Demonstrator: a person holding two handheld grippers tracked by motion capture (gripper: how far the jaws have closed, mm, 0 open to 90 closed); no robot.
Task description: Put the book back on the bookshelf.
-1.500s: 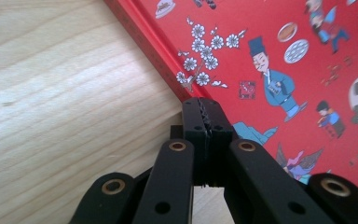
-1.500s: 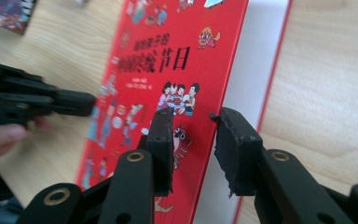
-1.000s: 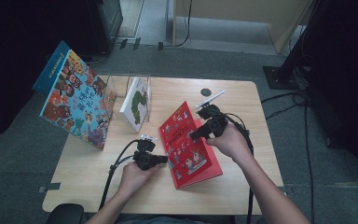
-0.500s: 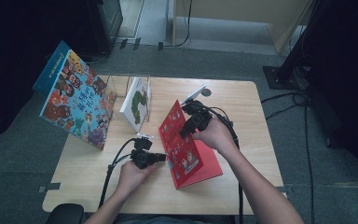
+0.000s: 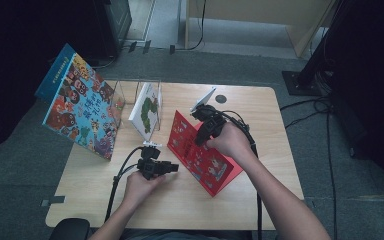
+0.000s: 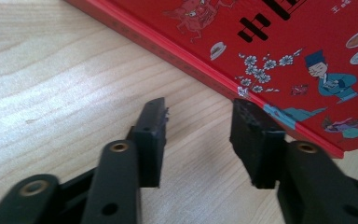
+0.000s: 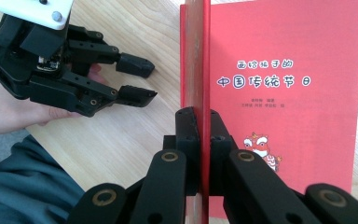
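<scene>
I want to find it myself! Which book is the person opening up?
Look at the wooden table, right of the clear stand with the white book. The red book sits there, its cover lifted by the right gripper. It is the only all-red one, with little cartoon people.

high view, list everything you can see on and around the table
red book: 1, red, table centre, cover lifted
white book: 1, white and green, upright in clear stand, back left
big picture book: 1, blue, multicoloured, leaning at left edge
table: 1, light wood
black disc: 1, back of table
right claw: 1, black, shut on red book's cover
left claw: 1, black, open beside red book, jaws just opening, nothing between
</scene>
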